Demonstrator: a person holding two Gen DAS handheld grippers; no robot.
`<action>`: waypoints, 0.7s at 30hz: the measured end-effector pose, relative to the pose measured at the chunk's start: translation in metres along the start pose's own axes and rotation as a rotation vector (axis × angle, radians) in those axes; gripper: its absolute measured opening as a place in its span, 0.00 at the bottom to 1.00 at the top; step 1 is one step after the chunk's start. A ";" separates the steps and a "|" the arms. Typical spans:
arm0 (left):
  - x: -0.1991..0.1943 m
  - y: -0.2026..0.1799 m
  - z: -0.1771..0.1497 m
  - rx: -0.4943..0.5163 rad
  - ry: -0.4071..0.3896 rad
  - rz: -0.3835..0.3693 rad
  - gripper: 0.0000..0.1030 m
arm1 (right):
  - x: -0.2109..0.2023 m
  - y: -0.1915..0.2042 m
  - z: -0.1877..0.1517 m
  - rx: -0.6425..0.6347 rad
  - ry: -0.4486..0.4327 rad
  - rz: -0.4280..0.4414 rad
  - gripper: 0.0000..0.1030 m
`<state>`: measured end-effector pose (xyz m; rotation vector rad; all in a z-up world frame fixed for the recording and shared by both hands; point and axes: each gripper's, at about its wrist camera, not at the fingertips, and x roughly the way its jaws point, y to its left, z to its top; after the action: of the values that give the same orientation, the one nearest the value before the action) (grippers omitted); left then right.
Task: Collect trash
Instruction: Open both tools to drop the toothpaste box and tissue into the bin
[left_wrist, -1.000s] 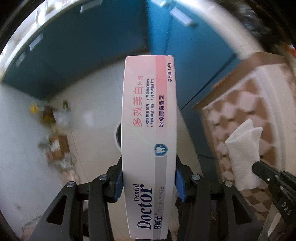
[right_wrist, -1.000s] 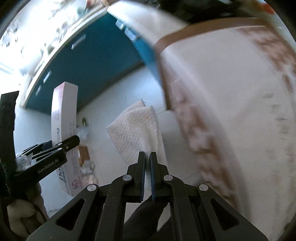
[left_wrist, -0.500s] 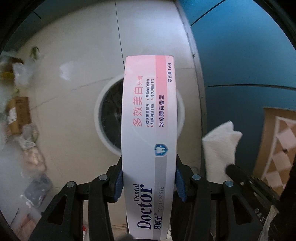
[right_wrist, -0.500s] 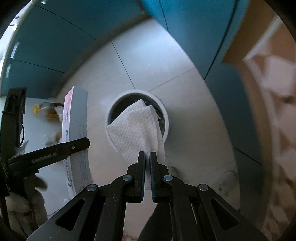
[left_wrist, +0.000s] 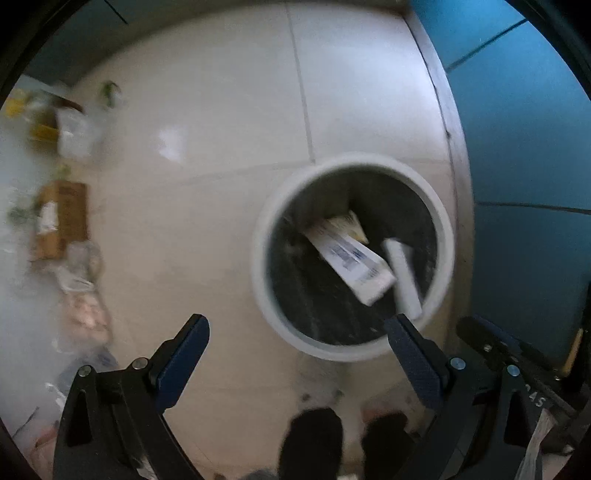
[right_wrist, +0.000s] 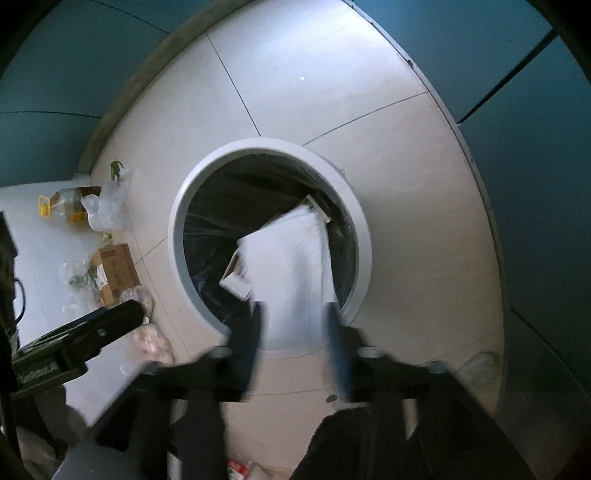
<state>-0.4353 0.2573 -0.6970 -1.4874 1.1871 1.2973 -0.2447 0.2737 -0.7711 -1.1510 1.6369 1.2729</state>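
A round bin with a white rim (left_wrist: 258, 254) and dark liner stands on the tiled floor. The pink-and-white toothpaste box (left_wrist: 351, 258) lies loose inside it. My left gripper (left_wrist: 295, 326) hovers above the bin's near edge, jaws opening wide with nothing between them. The white paper towel (right_wrist: 291, 258) is dropping, blurred, into the bin (right_wrist: 177, 236), its tail still between the fingers of my right gripper (right_wrist: 291, 332). Those jaws are opening and do not press on it. In the left wrist view the towel (left_wrist: 402, 277) shows as a white streak beside the box.
Blue cabinet fronts (left_wrist: 517, 147) border the floor at the right. Left of the bin sit an oil bottle (right_wrist: 62, 205), plastic bags (right_wrist: 107, 206), a small cardboard box (right_wrist: 114, 273) and other scraps. A person's dark shoes (left_wrist: 314, 435) stand just below the bin.
Both grippers dropped down over the bin. The left one let go of the toothpaste box, which now lies in the bin. The right one opened and released the paper towel.
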 end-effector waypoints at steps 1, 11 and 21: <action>-0.009 0.002 -0.003 -0.002 -0.032 0.039 0.96 | 0.000 -0.001 -0.002 -0.001 -0.005 -0.001 0.56; -0.098 0.004 -0.037 -0.018 -0.185 0.105 0.96 | -0.065 0.029 -0.033 -0.112 -0.101 -0.169 1.00; -0.209 0.000 -0.098 0.011 -0.220 0.114 0.96 | -0.200 0.064 -0.094 -0.182 -0.217 -0.202 1.00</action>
<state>-0.4193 0.1915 -0.4768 -1.2476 1.1449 1.4870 -0.2462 0.2285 -0.5454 -1.2064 1.2354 1.3820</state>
